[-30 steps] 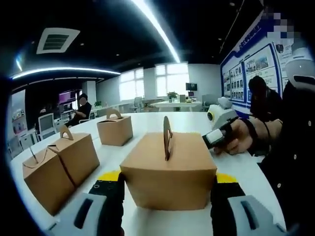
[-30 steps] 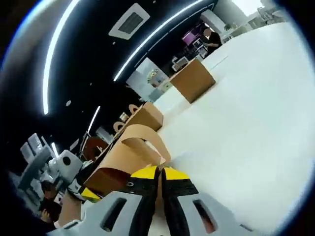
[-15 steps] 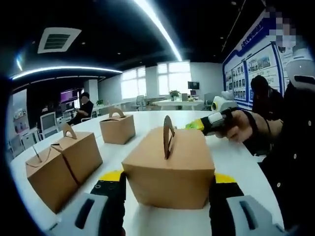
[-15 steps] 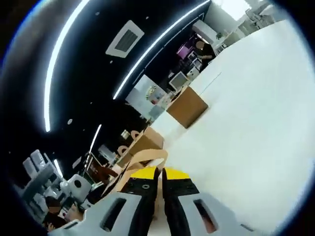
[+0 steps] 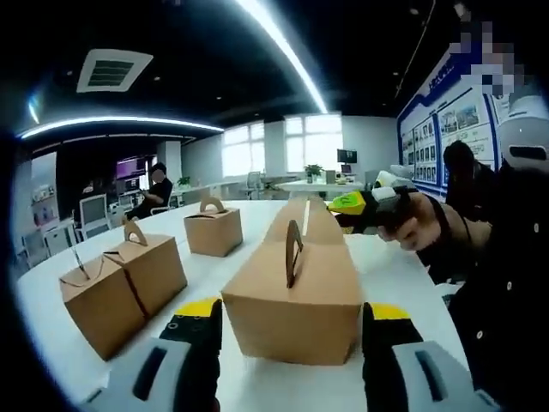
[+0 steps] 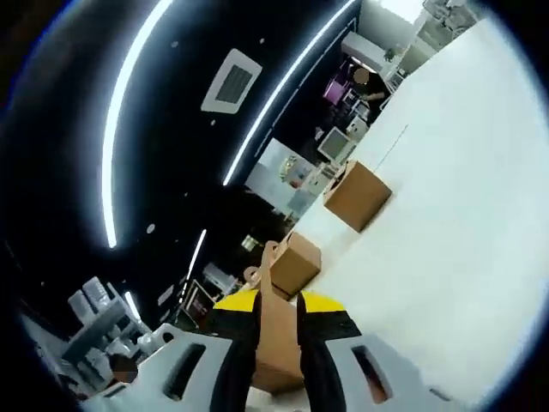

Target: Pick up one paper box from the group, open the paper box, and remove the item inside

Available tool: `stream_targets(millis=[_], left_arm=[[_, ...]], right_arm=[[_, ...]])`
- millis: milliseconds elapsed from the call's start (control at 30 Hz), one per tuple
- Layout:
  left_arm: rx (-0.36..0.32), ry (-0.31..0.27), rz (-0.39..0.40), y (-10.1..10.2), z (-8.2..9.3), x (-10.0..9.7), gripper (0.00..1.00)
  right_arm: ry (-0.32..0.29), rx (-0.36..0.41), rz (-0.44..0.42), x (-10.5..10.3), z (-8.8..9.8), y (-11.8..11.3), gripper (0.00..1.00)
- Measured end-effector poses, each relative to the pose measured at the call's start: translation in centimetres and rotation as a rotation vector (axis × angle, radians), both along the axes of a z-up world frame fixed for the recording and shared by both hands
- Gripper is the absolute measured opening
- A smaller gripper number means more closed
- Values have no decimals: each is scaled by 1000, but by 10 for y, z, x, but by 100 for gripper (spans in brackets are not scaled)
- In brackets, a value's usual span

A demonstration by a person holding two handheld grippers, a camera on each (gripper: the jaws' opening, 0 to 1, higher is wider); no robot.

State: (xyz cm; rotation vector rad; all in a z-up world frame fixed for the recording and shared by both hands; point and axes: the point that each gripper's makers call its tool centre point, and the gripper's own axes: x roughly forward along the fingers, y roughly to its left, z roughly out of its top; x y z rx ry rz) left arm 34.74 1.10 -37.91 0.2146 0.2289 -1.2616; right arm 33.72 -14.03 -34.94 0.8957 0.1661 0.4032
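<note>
The paper box sits on the white desk, clamped at its near end between the left gripper, one jaw pressed against each side wall, its long axis running straight away from that gripper with the upright handle along its ridge. The right gripper reaches in at the box's far end from the person's hand, and in its own view its jaws are pinched on a brown top flap, lifted and slanting up from the far end. Judging by this, the opening is under way and turns on peeling that flap away from the handle line; three more boxes stand to the left of the held one.
</note>
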Motion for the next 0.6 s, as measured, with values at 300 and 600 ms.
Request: stream_targets(millis=[300,600], left_arm=[[17,-29,43,-2,1,-8,64],[40,-35,75,-2,-2,0,58]], right_arm=[[-45,-50,89,-4,6,34,18],[17,8,125,3,-8,48,4]])
